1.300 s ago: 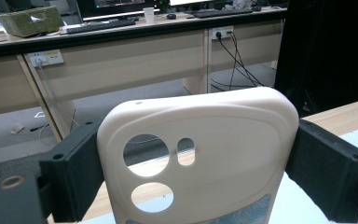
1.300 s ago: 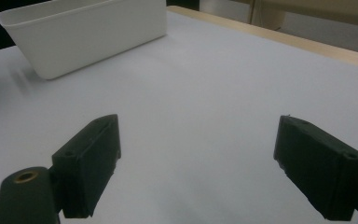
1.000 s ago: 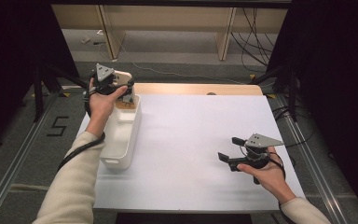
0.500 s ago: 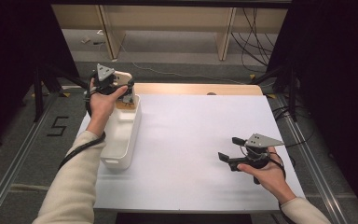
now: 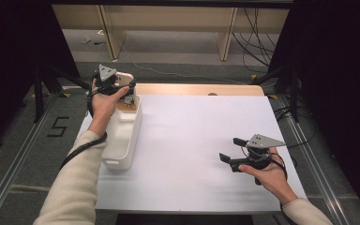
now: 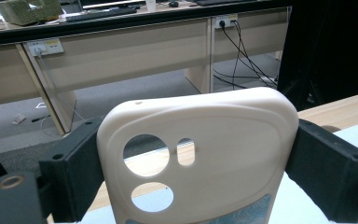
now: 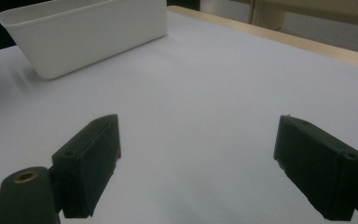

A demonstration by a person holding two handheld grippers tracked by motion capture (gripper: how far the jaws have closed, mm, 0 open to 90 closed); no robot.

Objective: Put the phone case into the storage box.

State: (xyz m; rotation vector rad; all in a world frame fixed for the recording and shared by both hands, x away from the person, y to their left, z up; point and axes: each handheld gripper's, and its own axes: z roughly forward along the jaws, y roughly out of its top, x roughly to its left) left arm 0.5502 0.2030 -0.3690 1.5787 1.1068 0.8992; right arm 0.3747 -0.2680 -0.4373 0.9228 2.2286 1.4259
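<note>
At the far left of the table (image 5: 201, 140), the left gripper (image 5: 124, 89) sat over the far end of a white bin (image 5: 122, 140). Its jaws were closed on a cream phone case (image 6: 200, 154), one black jaw pressed against each long edge. The case stood upright between them, its camera cut-outs showing the floor and table edge through the holes. From above, the case (image 5: 124, 77) was a pale slab at the gripper's tip, above the bin's far rim. The left hand (image 5: 104, 101) wrapped the gripper's body, with a cream sleeve (image 5: 75, 183) running back to the near edge and a cable looping beside the wrist.

The bin lay lengthwise, near to far, along the left side of the white tabletop. Something brownish showed inside its far end, too small to make out.

The middle of the table was bare white, with a strip of wood along the far edge.

At the near right, the right gripper (image 5: 229, 150) rested low by the table, held in the right hand (image 5: 267, 173). Its jaws stood wide apart with nothing between them, pointing left across the table. Along those jaws (image 7: 200, 158) the bin (image 7: 88, 32) showed well off.
</note>
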